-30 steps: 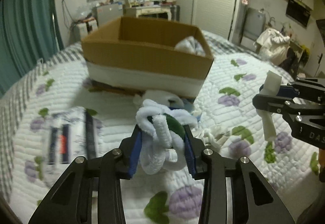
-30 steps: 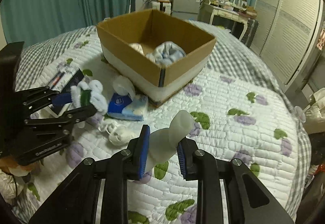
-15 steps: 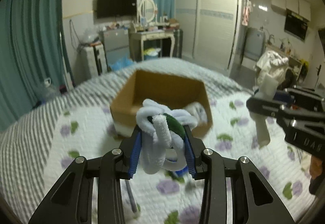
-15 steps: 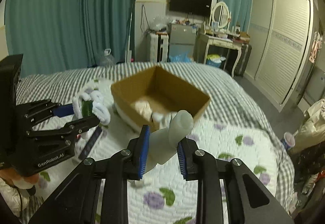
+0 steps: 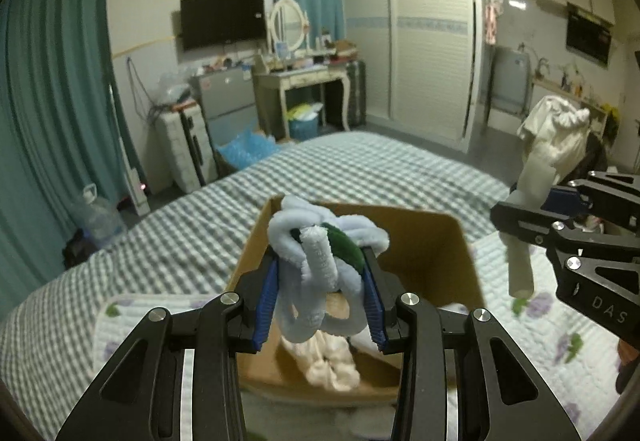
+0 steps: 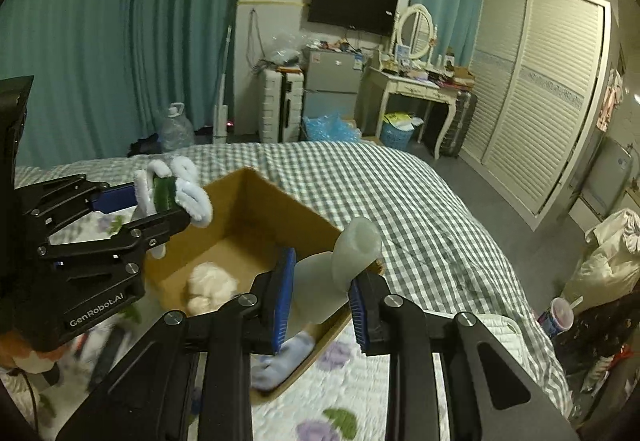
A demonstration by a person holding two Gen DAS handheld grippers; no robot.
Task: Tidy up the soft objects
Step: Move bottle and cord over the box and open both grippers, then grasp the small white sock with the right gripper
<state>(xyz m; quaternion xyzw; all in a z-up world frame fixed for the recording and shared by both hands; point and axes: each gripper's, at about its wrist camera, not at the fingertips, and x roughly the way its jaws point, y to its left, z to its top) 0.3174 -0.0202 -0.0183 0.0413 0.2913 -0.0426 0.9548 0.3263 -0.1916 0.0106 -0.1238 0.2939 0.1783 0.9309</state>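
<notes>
My left gripper [image 5: 320,297] is shut on a white fuzzy looped bundle with a green part [image 5: 320,261]; it hangs above the open cardboard box [image 5: 432,241]. In the right wrist view the left gripper [image 6: 160,201] holds that bundle [image 6: 176,197] over the box's left rim [image 6: 280,197]. My right gripper [image 6: 320,293] is shut on a pale grey-white soft tube [image 6: 340,265], above the box's near right side; it also shows in the left wrist view [image 5: 524,241]. Inside the box lie a cream soft item [image 6: 210,285] and a blue-white sock [image 6: 288,357].
The box sits on a bed with a flowered white quilt [image 6: 360,417] over a grey checked cover [image 6: 420,201]. Dark flat items [image 6: 108,353] lie blurred on the quilt left of the box. Beyond the bed stand a dressing table [image 6: 416,89], fridge and wardrobe.
Both grippers have risen and moved forward with their loads, from low over the quilt in front of the box to above the box opening. Both grips stay shut.
</notes>
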